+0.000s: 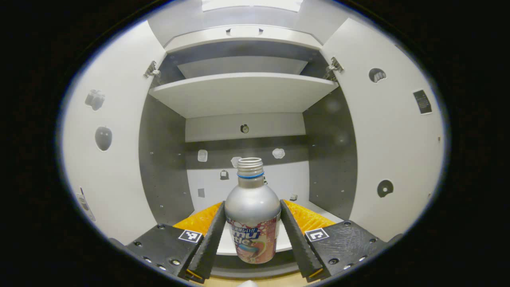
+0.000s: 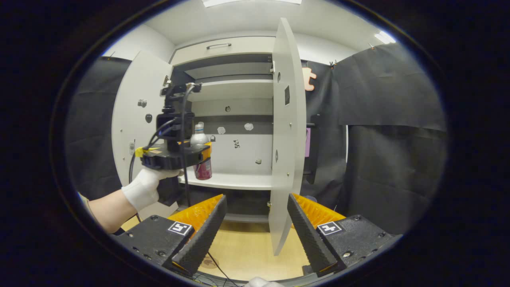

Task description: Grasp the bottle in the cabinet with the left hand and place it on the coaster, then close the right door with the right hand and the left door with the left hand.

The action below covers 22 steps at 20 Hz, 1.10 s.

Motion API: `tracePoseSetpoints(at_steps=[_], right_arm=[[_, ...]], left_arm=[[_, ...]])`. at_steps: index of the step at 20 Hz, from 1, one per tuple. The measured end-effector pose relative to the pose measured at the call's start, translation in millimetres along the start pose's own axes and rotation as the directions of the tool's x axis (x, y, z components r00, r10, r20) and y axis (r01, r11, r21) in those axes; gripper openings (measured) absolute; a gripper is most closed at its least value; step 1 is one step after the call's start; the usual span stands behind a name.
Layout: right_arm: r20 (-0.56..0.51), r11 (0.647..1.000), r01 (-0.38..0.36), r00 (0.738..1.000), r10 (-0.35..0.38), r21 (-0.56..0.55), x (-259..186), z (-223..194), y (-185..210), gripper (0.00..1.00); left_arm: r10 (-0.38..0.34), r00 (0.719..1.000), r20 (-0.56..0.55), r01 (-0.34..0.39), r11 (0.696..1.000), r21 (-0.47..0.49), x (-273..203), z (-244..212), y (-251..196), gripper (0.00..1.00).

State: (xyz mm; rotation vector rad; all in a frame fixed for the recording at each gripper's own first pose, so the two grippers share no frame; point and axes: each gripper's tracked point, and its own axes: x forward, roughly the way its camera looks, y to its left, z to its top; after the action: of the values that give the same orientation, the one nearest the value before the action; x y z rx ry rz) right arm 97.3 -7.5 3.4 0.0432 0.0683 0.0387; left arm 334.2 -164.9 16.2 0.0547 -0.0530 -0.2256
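Observation:
A silver bottle with a pink label and no cap stands upright between the fingers of my left gripper, which is shut on its sides. It is at the front edge of the cabinet's lower shelf; whether it still rests there I cannot tell. In the right gripper view a white-gloved hand holds that left gripper with the bottle in front of the open cabinet. My right gripper is open with nothing between its fingers, just before the edge of the open right door. A faint round mat lies on the wooden tabletop.
Both white doors stand wide open: the left door and the right door. An upper shelf spans the cabinet. Small stickers dot the back wall. A wooden tabletop lies below, with black cloth on the right.

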Motion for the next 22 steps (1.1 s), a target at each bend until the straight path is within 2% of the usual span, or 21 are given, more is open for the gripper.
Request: tracePoseSetpoints(at_steps=[1, 3, 4, 6, 7, 10, 11, 13, 17, 19, 22], right_arm=[[0.001, 1.000, 0.004, 1.000, -0.004, 0.001, -3, -2, -1, 0.99], [-0.003, 1.000, 0.014, 1.000, -0.014, 0.006, -9, -7, -3, 1.00], [-0.007, 1.000, 0.018, 1.000, -0.018, 0.009, -12, -11, -4, 0.99], [-0.012, 1.000, 0.026, 1.000, -0.026, 0.016, -18, -15, -7, 1.00], [-0.013, 0.999, 0.029, 1.000, -0.028, 0.018, -20, -16, -7, 1.00], [-0.023, 0.999, 0.039, 0.999, -0.039, 0.018, -24, -22, -10, 1.00], [-0.025, 0.999, 0.042, 0.999, -0.041, 0.018, -25, -24, -11, 1.00], [-0.032, 0.999, 0.045, 0.999, -0.044, 0.020, -28, -27, -12, 0.99], [-0.045, 0.999, 0.050, 0.998, -0.050, 0.015, -32, -32, -13, 0.99], [-0.049, 0.999, 0.051, 0.998, -0.050, 0.010, -33, -34, -12, 0.99], [-0.060, 0.999, 0.047, 0.997, -0.046, 0.004, -33, -35, -10, 0.99]], left_arm=[[-0.011, 1.000, -0.002, 0.011, 1.000, -0.007, -12, 0, -2, 0.79], [-0.024, 1.000, -0.007, 0.024, 1.000, -0.013, -42, 0, -6, 0.82], [-0.029, 1.000, -0.006, 0.029, 0.999, -0.014, -55, -1, -8, 0.79], [-0.036, 0.999, -0.005, 0.036, 0.999, -0.024, -78, -6, -10, 0.78], [-0.045, 0.999, -0.007, 0.044, 0.999, -0.030, -88, -10, -12, 0.82], [-0.060, 0.998, -0.010, 0.060, 0.998, -0.025, -116, -25, -18, 0.82], [-0.065, 0.998, -0.010, 0.065, 0.998, -0.025, -124, -31, -20, 0.79], [-0.078, 0.997, -0.018, 0.077, 0.996, -0.046, -142, -46, -22, 0.82], [-0.105, 0.992, -0.065, 0.099, 0.990, -0.098, -166, -86, -29, 0.82], [-0.112, 0.990, -0.082, 0.104, 0.990, -0.100, -176, -107, -32, 0.79], [-0.118, 0.988, -0.105, 0.109, 0.990, -0.088, -187, -141, -33, 0.83]])
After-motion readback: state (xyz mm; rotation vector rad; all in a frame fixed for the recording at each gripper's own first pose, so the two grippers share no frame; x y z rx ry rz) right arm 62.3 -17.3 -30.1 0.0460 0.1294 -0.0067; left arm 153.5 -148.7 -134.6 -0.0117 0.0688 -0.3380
